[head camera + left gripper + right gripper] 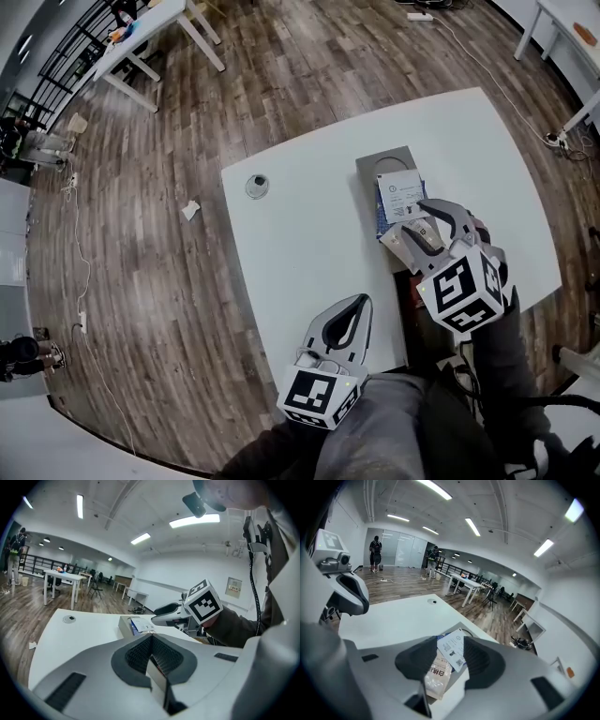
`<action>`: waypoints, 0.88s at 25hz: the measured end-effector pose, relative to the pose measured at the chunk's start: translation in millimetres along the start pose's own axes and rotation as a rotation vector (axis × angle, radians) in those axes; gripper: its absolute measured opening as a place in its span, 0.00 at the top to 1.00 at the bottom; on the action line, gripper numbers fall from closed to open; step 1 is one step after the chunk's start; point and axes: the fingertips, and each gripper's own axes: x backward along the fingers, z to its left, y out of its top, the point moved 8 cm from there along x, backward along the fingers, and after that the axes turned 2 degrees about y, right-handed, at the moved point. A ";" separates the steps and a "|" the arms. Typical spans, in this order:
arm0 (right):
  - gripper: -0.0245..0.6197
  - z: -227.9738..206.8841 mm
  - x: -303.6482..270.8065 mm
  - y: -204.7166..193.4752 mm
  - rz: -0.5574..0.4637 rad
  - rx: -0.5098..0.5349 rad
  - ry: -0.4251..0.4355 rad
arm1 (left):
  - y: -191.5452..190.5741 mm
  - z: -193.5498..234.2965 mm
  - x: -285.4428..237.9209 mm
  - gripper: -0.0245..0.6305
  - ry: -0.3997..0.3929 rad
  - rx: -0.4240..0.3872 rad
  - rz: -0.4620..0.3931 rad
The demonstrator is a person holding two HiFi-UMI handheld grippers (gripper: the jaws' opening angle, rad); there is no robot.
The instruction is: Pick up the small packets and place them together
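Packets, two, lie overlapping on a grey tray (pixel 383 161) at the right of the white table (pixel 300 234): a white-labelled packet (pixel 452 648) with blue edging lies over the far end of a tan packet (pixel 437 678) with red print. Both are flat. The labelled one's long axis runs away from me and leans a little to the right in the right gripper view. The tan one runs much the same way, its near end toward me.

My right gripper (pixel 414 217) hovers just above them, tilted downward. Its jaws stand apart with both packets showing in the gap and neither pad pressing on them, so it holds nothing. My left gripper (pixel 359 302) waits near the table's near edge, jaws closed together and empty, well apart from the tray.

Judged risks:
- A pad that brushes the labelled packet could slide it off the tan one and split the pair.
- Closing here would probably catch both packets at once, since they overlap.
- The tan packet seems to lie close to the tray's near edge, so a nudge toward me might tip it off.
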 end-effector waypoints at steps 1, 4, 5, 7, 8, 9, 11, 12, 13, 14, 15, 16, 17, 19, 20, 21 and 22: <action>0.69 2.0 6.1 1.1 -0.003 0.003 -0.012 | 0.8 -2.6 3.7 0.96 -0.007 -0.008 -0.010; 0.69 7.8 27.5 2.9 -0.008 0.009 -0.054 | 3.4 -12.2 14.9 0.96 -0.034 -0.033 -0.038; 0.69 10.2 35.0 2.5 -0.008 0.010 -0.070 | 3.7 -15.6 18.3 0.96 -0.045 -0.042 -0.047; 0.69 16.9 49.5 -0.1 -0.006 0.009 -0.102 | 3.1 -22.6 25.5 0.96 -0.071 -0.061 -0.065; 0.69 21.2 57.0 -2.0 -0.003 0.006 -0.117 | 2.9 -26.4 29.9 0.96 -0.085 -0.070 -0.073; 0.69 26.0 65.2 -4.1 -0.001 0.003 -0.131 | 2.7 -30.5 34.9 0.96 -0.099 -0.079 -0.080; 0.69 36.2 83.1 -8.7 0.006 -0.007 -0.163 | 2.0 -38.9 45.4 0.96 -0.129 -0.101 -0.092; 0.69 41.7 92.2 -11.6 0.010 -0.014 -0.179 | 1.3 -43.0 50.6 0.96 -0.144 -0.113 -0.096; 0.69 47.4 100.5 -15.0 0.014 -0.022 -0.193 | 0.5 -47.2 55.5 0.96 -0.158 -0.123 -0.099; 0.69 53.4 107.8 -19.1 0.020 -0.031 -0.203 | -0.7 -51.4 60.0 0.96 -0.171 -0.131 -0.100; 0.69 59.8 113.5 -23.7 0.028 -0.040 -0.209 | -2.3 -55.4 64.0 0.96 -0.184 -0.138 -0.099; 0.69 66.3 117.6 -28.8 0.036 -0.049 -0.211 | -4.4 -59.0 67.2 0.96 -0.197 -0.144 -0.098; 0.69 73.0 120.2 -34.2 0.046 -0.059 -0.211 | -6.7 -62.1 69.8 0.96 -0.209 -0.150 -0.096; 0.69 86.7 122.3 -46.6 0.071 -0.077 -0.201 | -11.8 -67.7 73.7 0.96 -0.232 -0.157 -0.087; 0.69 93.6 122.1 -53.5 0.087 -0.086 -0.192 | -14.5 -70.2 75.0 0.96 -0.242 -0.159 -0.082; 0.69 100.5 121.0 -60.5 0.103 -0.095 -0.181 | -17.0 -72.5 76.0 0.96 -0.251 -0.159 -0.076; 0.69 107.1 119.2 -67.1 0.119 -0.104 -0.167 | -19.3 -74.3 76.9 0.96 -0.258 -0.158 -0.071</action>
